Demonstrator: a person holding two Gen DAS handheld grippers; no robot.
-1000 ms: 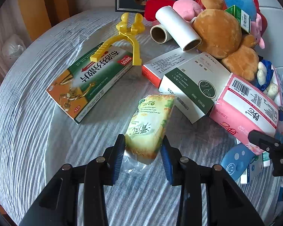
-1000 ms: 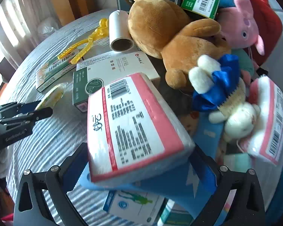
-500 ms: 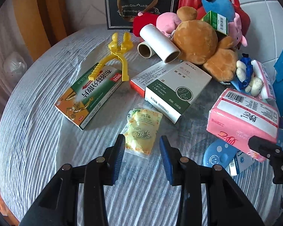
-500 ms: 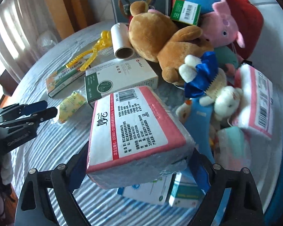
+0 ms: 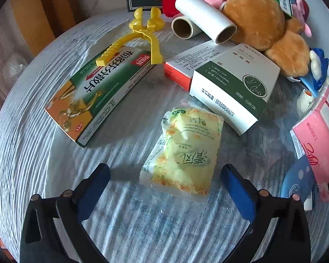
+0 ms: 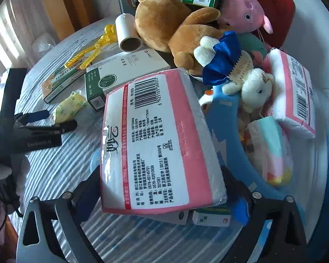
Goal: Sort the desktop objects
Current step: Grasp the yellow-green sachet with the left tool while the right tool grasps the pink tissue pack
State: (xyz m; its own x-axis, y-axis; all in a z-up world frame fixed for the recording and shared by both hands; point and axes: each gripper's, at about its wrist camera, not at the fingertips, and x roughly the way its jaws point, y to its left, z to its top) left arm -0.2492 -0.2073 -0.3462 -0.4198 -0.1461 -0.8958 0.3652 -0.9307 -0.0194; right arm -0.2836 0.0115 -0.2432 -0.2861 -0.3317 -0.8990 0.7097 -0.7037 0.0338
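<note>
A yellow-green tissue packet [image 5: 184,153] lies flat on the striped tablecloth. My left gripper [image 5: 164,188] is open, its blue pads either side of the packet's near end, not touching it. It also shows in the right wrist view [image 6: 52,120]. My right gripper [image 6: 162,188] is shut on a pink-and-white tissue pack [image 6: 155,142] and holds it above the table; the same pack shows at the right edge of the left wrist view [image 5: 318,144].
A green medicine box [image 5: 98,92] with a yellow plastic clip [image 5: 140,41] on it lies left. A white-green box [image 5: 234,87], two paper rolls [image 5: 206,22], a brown plush [image 5: 256,19], other plush toys [image 6: 247,15] and more tissue packs [image 6: 294,92] crowd the back and right.
My left gripper has opened wide and moved in toward the yellow-green packet, which now lies on the cloth. My right gripper still holds the pink pack, shifted a little.
</note>
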